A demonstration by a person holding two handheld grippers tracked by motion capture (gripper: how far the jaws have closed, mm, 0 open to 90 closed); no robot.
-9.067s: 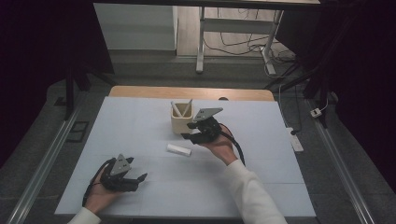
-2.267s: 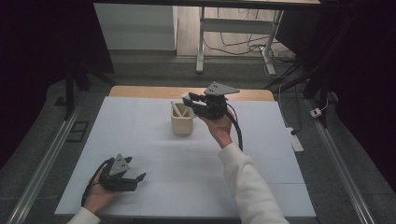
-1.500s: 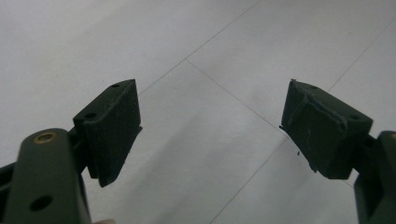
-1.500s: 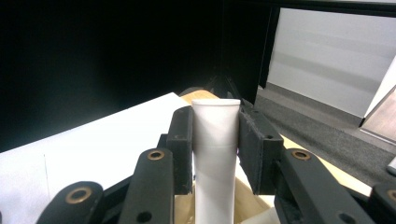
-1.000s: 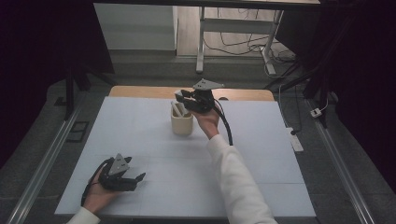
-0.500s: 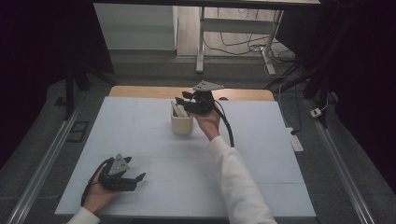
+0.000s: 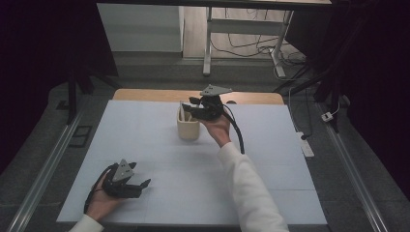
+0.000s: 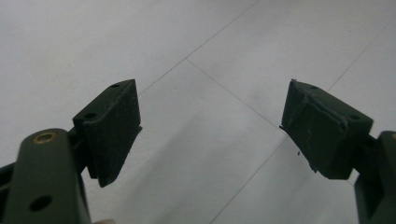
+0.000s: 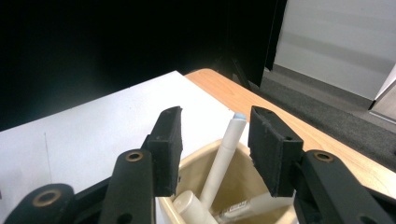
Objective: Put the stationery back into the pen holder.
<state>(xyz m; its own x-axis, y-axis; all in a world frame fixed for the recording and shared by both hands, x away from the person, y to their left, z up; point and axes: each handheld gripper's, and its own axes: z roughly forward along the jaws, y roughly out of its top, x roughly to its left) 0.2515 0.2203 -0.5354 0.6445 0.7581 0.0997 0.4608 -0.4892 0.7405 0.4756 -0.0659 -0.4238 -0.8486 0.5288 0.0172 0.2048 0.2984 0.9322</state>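
Observation:
A cream cup [image 7: 188, 129] stands on the white mat [image 7: 145, 140] toward the back middle. My right gripper [image 7: 189, 108] hovers just over its rim, jaws pointing left. In the right gripper view the right gripper [image 9: 215, 122] is open, its jaws having just been opening. A white marker [image 9: 223, 156] leans upright in the cup [image 9: 194, 163] beyond the gap, and neither pad touches it. Other pens lie lower in the cup. My left gripper [image 7: 144, 187] rests open in the hand at the front left. In the left gripper view the left gripper [image 8: 210, 126] has only bare mat between its jaws.
A strip of wooden tabletop [image 7: 154, 94] shows behind the mat. Metal rails [image 7: 43, 164] run along both sides of the table. Beyond it are a desk frame [image 7: 208, 43] and floor cables [image 7: 251, 46]. A black cable [image 7: 238, 133] trails from the right gripper.
The white marker that lay on the mat beside the cup in the oldest frame is no longer there. My right gripper has risen from beside the cup to above its rim. The left hand stayed put.

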